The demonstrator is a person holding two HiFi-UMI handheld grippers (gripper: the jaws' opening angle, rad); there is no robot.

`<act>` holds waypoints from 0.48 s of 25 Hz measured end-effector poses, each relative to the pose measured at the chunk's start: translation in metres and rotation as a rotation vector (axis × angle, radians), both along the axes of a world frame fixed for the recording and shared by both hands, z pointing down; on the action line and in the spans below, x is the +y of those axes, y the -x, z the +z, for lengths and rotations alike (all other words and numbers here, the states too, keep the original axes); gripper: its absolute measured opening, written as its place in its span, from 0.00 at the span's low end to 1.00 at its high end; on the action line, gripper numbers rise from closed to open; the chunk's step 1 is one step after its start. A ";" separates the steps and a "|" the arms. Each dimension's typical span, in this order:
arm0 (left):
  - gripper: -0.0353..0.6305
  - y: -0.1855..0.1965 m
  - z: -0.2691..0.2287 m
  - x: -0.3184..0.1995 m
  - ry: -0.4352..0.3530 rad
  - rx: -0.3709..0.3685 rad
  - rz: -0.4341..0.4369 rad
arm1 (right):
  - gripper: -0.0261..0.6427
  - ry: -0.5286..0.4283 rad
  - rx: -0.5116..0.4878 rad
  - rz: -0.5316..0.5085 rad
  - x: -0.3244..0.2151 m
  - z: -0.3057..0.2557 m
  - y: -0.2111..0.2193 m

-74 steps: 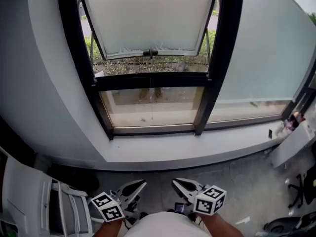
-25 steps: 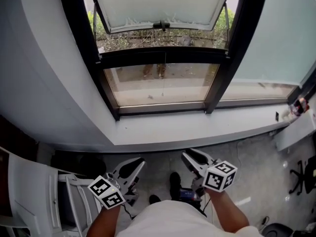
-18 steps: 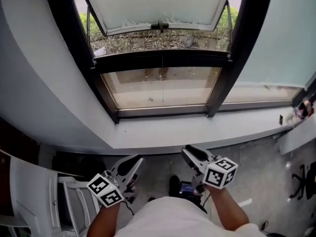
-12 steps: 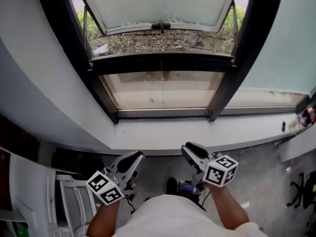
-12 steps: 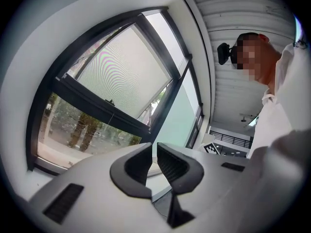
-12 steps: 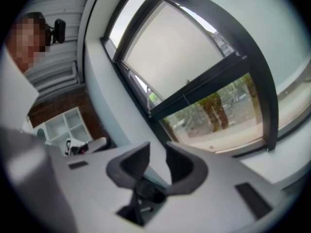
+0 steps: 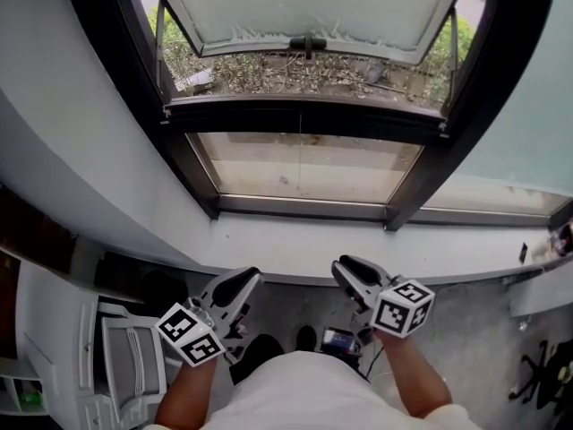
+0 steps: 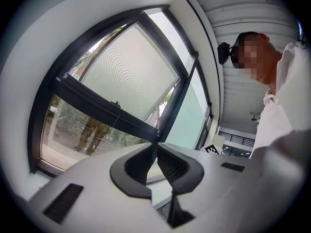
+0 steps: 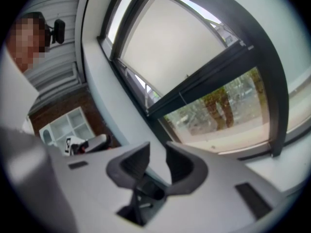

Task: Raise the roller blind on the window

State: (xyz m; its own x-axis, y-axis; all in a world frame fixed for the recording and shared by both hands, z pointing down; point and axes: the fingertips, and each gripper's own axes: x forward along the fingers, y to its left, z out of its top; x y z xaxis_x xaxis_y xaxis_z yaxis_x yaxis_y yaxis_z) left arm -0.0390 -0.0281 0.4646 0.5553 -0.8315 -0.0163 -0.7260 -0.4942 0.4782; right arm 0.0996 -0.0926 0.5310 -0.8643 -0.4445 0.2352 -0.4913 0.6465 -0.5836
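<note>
holding left gripper pinched shut, right gripper parted, both empty; needing a square reach to the cord below the blind.

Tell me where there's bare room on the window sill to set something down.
The sill is bare from the left wall, under the black window frame, almost to its right end, where a small dark item sits. The floor by the white chair is crowded.

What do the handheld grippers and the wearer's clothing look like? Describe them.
The left gripper and right gripper have light grey moulded shells, curved black ribbed pads, and a white cube with black square markers each. The person wears a white top.
</note>
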 end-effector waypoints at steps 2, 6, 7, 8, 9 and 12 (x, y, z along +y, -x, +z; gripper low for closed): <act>0.11 0.002 0.001 -0.006 0.004 -0.002 0.000 | 0.21 0.003 -0.002 -0.005 -0.006 0.001 0.003; 0.11 0.011 0.004 -0.020 0.004 0.004 0.007 | 0.21 0.011 0.002 -0.001 -0.018 0.007 0.014; 0.11 0.015 0.005 -0.025 0.003 0.007 0.012 | 0.21 0.010 0.004 0.004 -0.022 0.007 0.017; 0.11 0.018 0.007 -0.030 0.004 0.010 0.018 | 0.21 0.007 0.006 0.012 -0.026 0.007 0.020; 0.11 0.022 0.008 -0.035 0.006 0.013 0.026 | 0.21 0.005 0.008 0.021 -0.030 0.007 0.023; 0.11 0.031 0.009 -0.047 0.013 0.023 0.054 | 0.21 0.009 0.011 0.052 -0.038 0.006 0.030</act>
State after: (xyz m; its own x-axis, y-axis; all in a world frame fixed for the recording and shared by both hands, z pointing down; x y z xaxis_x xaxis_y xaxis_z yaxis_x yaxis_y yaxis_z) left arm -0.0695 -0.0755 0.4741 0.5990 -0.8006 -0.0190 -0.6873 -0.5261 0.5008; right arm 0.0699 -0.1307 0.5373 -0.8375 -0.4865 0.2489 -0.5307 0.6151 -0.5831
